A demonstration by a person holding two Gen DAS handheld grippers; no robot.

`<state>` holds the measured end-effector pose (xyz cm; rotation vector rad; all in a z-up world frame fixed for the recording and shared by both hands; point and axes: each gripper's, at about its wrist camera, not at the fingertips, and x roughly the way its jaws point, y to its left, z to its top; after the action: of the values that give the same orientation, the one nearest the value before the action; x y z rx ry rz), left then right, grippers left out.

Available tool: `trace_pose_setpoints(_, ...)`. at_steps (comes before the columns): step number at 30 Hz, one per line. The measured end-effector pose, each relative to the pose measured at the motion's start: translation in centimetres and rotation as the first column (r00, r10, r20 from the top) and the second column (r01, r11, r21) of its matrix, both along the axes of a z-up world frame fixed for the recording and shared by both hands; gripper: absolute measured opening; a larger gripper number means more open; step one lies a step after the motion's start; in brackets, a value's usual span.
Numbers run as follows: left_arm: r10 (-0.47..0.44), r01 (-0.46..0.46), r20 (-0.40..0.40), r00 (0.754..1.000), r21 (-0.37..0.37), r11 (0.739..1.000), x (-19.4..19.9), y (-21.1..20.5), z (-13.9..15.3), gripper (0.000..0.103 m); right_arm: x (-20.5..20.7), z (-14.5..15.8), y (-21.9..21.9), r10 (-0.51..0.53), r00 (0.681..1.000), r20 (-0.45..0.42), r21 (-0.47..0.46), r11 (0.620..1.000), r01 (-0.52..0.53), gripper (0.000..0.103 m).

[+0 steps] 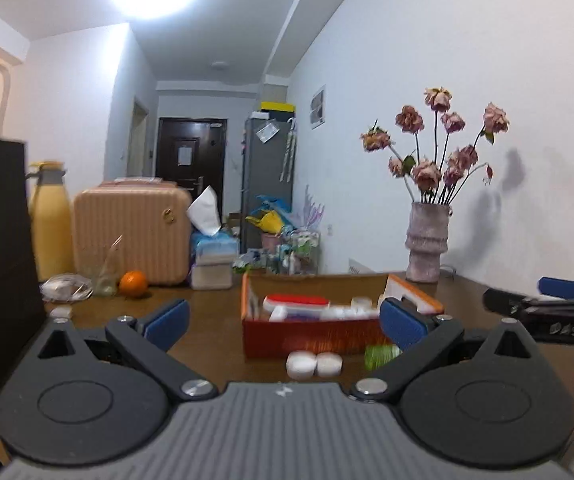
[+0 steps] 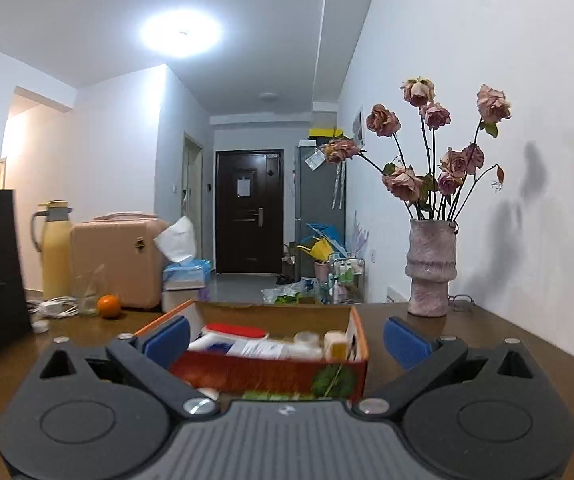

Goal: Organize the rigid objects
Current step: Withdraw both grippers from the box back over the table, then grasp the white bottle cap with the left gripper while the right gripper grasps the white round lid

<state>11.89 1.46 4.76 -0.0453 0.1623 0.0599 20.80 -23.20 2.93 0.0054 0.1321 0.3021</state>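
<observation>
Box (image 1: pixel 311 338) sat on bench (image 1: pixel 207 332), part full of small things. Two white tubs (image 1: pixel 314 364) and green thing (image 1: pixel 381 356) waited just in front. Left tongs (image 1: pixel 283 316) and right tongs (image 2: pixel 285 338) wide apart, empty. Likely next: pick up tub, drop in box.

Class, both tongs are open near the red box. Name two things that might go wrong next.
1. The two white jars sit close together before the red box; closing the left tongs on one might knock the other.
2. The right tongs swinging right could topple the vase.
</observation>
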Motion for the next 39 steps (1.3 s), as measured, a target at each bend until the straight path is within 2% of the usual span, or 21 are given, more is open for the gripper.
trace_pose_setpoints(4, 0.008, -0.01, -0.064, 0.998, -0.03, 1.0, -2.8, 0.3, -2.6, 0.103, -5.3, -1.5, -0.7, 0.046, 0.999, 0.01, 0.047, 0.998, -0.046, 0.103)
trace_pose_setpoints(6, 0.003, -0.007, -0.106, 0.994, -0.041, 0.999, -3.0, 0.3, -3.7, 0.103, -7.1, -2.3, -0.7, 0.052, 0.999, -0.007, 0.026, 0.998, -0.052, 0.103)
trace_pose_setpoints(10, -0.003, -0.003, -0.125, 0.992, -0.044, 0.999, -2.5, 0.1, -4.4, 0.103, -8.6, -3.8, -0.5, 0.028, 0.997, -0.074, -0.046, 0.998, -0.032, 0.103)
trace_pose_setpoints(15, -0.02, 0.012, -0.162, 0.987, -0.051, 0.999, -1.8, 0.1, -5.5, 0.103, -8.2, -4.5, -0.5, 0.008, 0.994, -0.111, -0.069, 0.997, -0.016, 0.101)
trace_pose_setpoints(18, -0.011, 0.003, -0.194, 0.981, -0.043, 0.999, -0.7, 0.2, -6.1, 0.103, -7.0, -4.8, -0.2, 0.019, 0.99, -0.137, -0.076, 0.997, -0.03, 0.094)
trace_pose_setpoints(22, -0.014, 0.001, -0.253, 0.967, -0.049, 0.999, 1.4, 0.5, -7.2, 0.103, -4.9, -6.0, 0.6, 0.013, 0.982, -0.188, -0.099, 0.995, -0.032, 0.093)
trace_pose_setpoints(25, -0.034, 0.024, -0.284, 0.958, -0.039, 0.999, 3.6, 0.7, -7.5, 0.103, -2.9, -6.7, 1.1, 0.01, 0.97, -0.241, -0.109, 0.993, -0.037, 0.087)
trace_pose_setpoints(26, -0.044, 0.036, -0.285, 0.958, -0.033, 0.999, 4.3, 0.8, -7.4, 0.1, -2.0, -6.8, 1.3, 0.021, 0.965, -0.26, -0.111, 0.993, -0.051, 0.084)
trace_pose_setpoints(28, -0.07, 0.067, -0.301, 0.951, -0.019, 0.998, 6.6, 1.2, -7.4, 0.089, -0.2, -6.6, 2.0, 0.058, 0.958, -0.282, -0.118, 0.989, -0.094, 0.079)
trace_pose_setpoints(29, -0.078, 0.079, -0.322, 0.944, -0.009, 0.997, 8.0, 1.2, -7.4, 0.076, 0.8, -6.4, 2.6, 0.081, 0.954, -0.288, -0.124, 0.985, -0.121, 0.078)
trace_pose_setpoints(30, -0.088, 0.094, -0.342, 0.936, 0.0, 0.996, 9.5, 1.2, -7.5, 0.068, 2.0, -6.3, 3.2, 0.107, 0.951, -0.289, -0.135, 0.979, -0.151, 0.077)
trace_pose_setpoints(32, -0.135, 0.146, -0.366, 0.921, 0.002, 0.989, 12.9, 1.2, -7.6, 0.068, 4.2, -5.9, 4.5, 0.14, 0.948, -0.284, -0.157, 0.969, -0.19, 0.074)
trace_pose_setpoints(35, -0.159, 0.18, -0.398, 0.904, 0.016, 0.984, 17.8, 1.1, -7.9, 0.068, 8.0, -5.6, 6.4, 0.172, 0.94, -0.295, -0.184, 0.955, -0.232, 0.067)
trace_pose_setpoints(39, -0.185, 0.204, -0.446, 0.875, -0.006, 0.979, 23.0, 1.0, -9.0, 0.07, 12.5, -6.0, 8.3, 0.2, 0.914, -0.353, -0.18, 0.944, -0.277, 0.066)
